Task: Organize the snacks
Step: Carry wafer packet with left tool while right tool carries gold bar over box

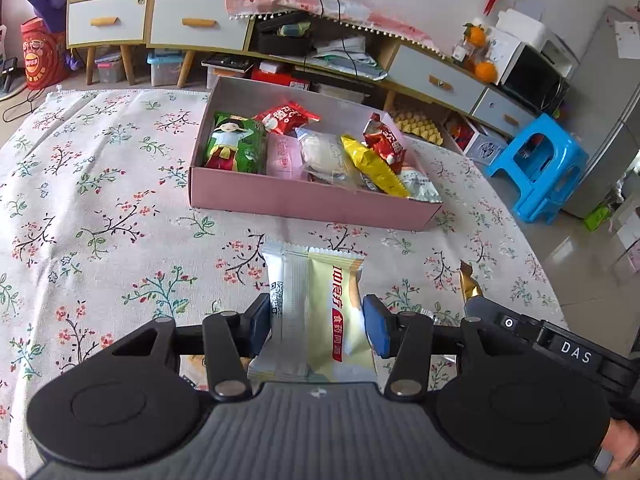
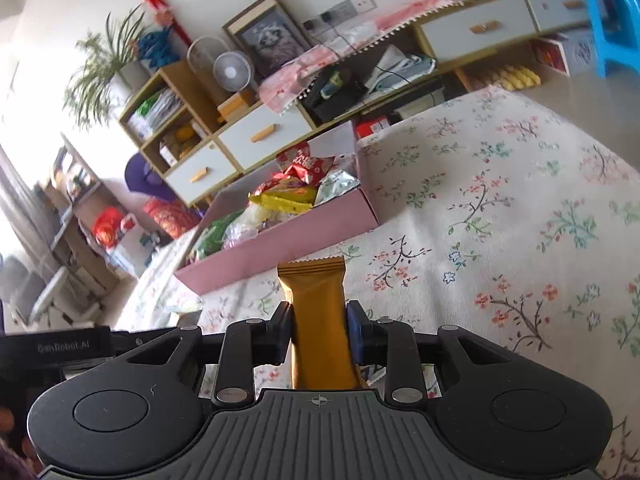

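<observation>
My left gripper (image 1: pixel 318 326) is shut on a white and pale-yellow snack packet (image 1: pixel 320 308) with red lettering, held over the flowered tablecloth. Ahead of it stands a pink box (image 1: pixel 304 200) holding several snacks, among them a green packet (image 1: pixel 236 144), red packets and a yellow one (image 1: pixel 370 164). My right gripper (image 2: pixel 319 328) is shut on a gold wrapped bar (image 2: pixel 318 308) that sticks out forward. The pink box (image 2: pixel 288 246) lies ahead and to the left of it. The gold bar's tip (image 1: pixel 469 286) and the right gripper's body show at the right in the left wrist view.
A flowered cloth (image 1: pixel 100 200) covers the table. Behind the table's far edge runs a low cabinet with white drawers (image 1: pixel 196 22). A blue plastic stool (image 1: pixel 538 168) stands on the floor at the right. A plant (image 2: pixel 108 64) and a small fan (image 2: pixel 234 70) top the shelves.
</observation>
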Available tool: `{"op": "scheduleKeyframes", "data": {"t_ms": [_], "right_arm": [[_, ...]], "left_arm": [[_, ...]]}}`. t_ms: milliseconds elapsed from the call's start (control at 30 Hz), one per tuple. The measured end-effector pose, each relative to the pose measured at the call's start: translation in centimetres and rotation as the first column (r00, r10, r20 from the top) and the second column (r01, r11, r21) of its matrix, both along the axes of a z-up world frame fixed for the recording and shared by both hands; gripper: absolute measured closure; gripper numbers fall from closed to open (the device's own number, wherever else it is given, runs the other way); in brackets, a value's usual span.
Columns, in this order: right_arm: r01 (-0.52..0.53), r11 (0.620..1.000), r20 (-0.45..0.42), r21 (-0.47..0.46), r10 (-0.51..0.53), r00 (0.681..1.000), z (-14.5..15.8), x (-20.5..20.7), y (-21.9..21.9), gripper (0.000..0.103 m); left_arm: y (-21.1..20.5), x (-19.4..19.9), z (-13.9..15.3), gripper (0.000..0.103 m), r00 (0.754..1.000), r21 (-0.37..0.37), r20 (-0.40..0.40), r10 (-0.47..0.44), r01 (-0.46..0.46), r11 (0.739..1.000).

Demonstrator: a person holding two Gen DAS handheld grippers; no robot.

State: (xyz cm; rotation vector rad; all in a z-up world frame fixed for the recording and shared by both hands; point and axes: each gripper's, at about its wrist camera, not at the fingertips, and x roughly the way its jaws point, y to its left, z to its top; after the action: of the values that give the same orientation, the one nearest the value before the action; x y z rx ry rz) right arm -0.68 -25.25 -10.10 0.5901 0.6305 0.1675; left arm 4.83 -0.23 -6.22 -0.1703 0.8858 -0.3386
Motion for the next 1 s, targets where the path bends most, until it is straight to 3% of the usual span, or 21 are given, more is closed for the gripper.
{"op": "scheduleKeyframes", "data": {"t_ms": [300,567,767,1000], "right_arm": [[0.006,0.999,0.048,0.032,-0.008,0.999,1.2,-0.4,0.3,0.075],[0.002,0.999,0.035,0.034,-0.003,0.999,1.0,0.8,0.4,0.075],[-0.019,0.999,0.054,0.033,0.017,0.998,1.9,3.2,1.0,0.075],[-0.045,0.999,0.082,-0.009,0.046,0.996,4.1,9.1,2.0,0.075]], "left_arm": [[1.3,0.4,0.2,0.057,0.999,-0.048,0.006,0.033,-0.033,0.998],[2.3,1.1,1.4,0.057,0.997,-0.015,0.054,0.061,-0.06,0.998],[2.1,3.3,2.6,0.057,0.994,-0.014,0.087,0.067,-0.066,0.998],[0.7,7.5,3.7,0.057,0.987,-0.026,0.135,0.089,-0.086,0.996]]}}
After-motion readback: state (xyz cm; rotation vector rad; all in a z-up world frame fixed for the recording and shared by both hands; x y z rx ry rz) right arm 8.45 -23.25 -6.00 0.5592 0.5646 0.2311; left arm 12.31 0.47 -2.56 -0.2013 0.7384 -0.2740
